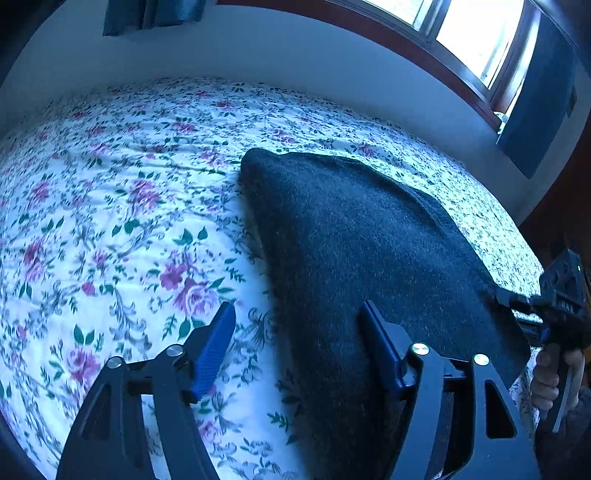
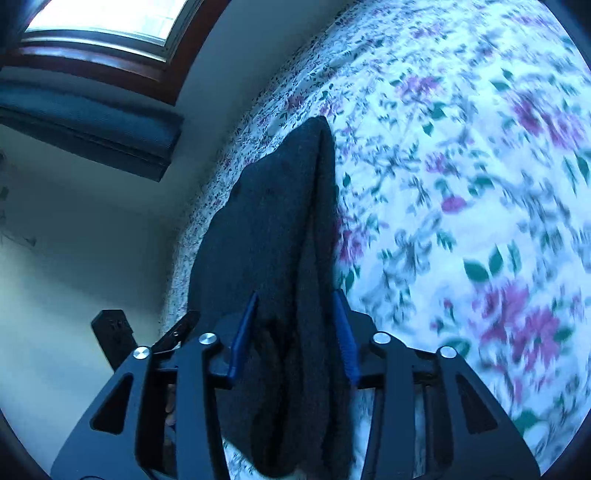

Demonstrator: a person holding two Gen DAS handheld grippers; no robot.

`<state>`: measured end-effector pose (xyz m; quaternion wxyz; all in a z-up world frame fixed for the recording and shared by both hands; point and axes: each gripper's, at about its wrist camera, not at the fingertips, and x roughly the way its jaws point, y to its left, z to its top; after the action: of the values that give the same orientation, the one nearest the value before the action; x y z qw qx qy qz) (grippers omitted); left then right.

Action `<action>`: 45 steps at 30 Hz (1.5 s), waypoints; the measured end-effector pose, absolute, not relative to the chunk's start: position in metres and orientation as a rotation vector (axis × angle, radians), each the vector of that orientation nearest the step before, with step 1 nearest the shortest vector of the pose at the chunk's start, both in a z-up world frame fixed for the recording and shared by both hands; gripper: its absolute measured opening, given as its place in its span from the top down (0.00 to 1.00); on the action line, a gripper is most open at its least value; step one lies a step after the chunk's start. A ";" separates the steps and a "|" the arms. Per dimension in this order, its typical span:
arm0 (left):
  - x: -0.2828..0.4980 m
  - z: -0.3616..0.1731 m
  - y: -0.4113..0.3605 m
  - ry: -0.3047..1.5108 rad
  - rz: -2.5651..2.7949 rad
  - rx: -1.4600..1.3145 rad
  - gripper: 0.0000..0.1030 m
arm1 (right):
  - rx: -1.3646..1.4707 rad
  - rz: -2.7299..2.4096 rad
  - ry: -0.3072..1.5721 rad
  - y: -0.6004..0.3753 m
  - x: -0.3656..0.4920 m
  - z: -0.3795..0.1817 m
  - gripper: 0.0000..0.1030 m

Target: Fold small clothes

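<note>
Blue pads of the left gripper stand wide apart in the left wrist view; nothing is pressed between them. One pad hangs over bare bedspread, the other sits over the near edge of the dark garment, a fuzzy dark knit cloth. Contact between that pad and the cloth cannot be told.

Garment spreads forward and to the right of the left jaws, rising in a ridge toward a rounded far corner. Its right-hand corner is pinched by the right gripper, seen at the frame's right edge, with a hand on the grip below it.

Right wrist view: right gripper has a thick bunched fold of the garment between its pads, both pads against the cloth, jaws partly closed on it. Cloth runs straight ahead from the jaws as a narrow peak and also hangs below them.

Bedspread is white with purple flowers and green leaves, to the right of the right jaws and blurred. Left of them: pale wall, wood-framed window, dark blue curtain.
</note>
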<state>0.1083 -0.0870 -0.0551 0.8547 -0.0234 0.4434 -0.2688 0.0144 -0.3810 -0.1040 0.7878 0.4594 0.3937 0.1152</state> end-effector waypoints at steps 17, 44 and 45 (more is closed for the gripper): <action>0.068 -0.048 -0.080 0.888 -0.523 -0.006 0.33 | 0.892 0.226 0.857 -0.361 -0.039 -0.096 0.65; 0.000 -0.021 -0.088 0.751 -0.335 0.155 0.22 | 0.400 -0.049 0.819 -0.291 -0.095 -0.039 0.17; -0.001 -0.021 -0.087 0.751 -0.332 0.151 0.22 | 0.375 -0.060 0.814 -0.287 -0.094 -0.037 0.17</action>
<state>-0.0011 -0.0870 -0.0206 0.9141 0.0734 0.3648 -0.1611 -0.0940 -0.2869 -0.0367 0.9008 0.1813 0.3936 -0.0288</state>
